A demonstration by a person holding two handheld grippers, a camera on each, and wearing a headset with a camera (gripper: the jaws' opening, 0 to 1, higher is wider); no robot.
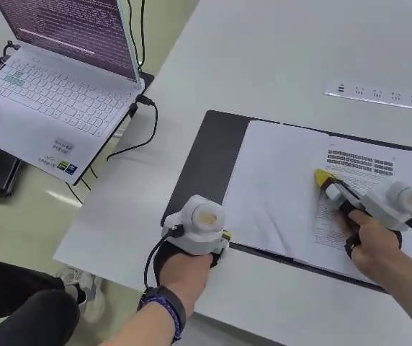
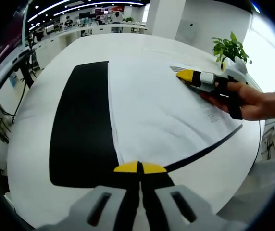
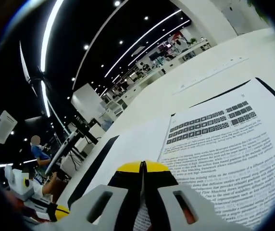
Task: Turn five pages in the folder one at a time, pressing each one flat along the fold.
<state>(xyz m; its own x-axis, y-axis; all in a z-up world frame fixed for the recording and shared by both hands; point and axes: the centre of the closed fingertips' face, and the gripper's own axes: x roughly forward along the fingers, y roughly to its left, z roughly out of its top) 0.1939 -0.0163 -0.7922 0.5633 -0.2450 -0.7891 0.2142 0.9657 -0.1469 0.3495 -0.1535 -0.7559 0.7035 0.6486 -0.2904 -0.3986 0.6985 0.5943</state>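
A black folder (image 1: pixel 206 155) lies open on the white table. A blank white page (image 1: pixel 274 187) covers its middle, and a printed page (image 1: pixel 368 169) lies to the right. My right gripper (image 1: pixel 324 176) is shut, its yellow tips resting on the paper by the fold between the blank and printed pages. In the right gripper view the shut tips (image 3: pixel 143 167) sit over the printed page (image 3: pixel 224 154). My left gripper (image 1: pixel 224 236) is shut at the folder's near edge. In its own view the tips (image 2: pixel 140 167) meet at the blank page's (image 2: pixel 156 110) near corner. The right gripper (image 2: pixel 188 76) shows across the page.
An open laptop (image 1: pixel 62 79) stands at the far left beyond the table's edge, with a black cable (image 1: pixel 137 137) running off it. A white socket strip (image 1: pixel 379 95) lies at the back right. A plant (image 2: pixel 229 47) stands beyond the table.
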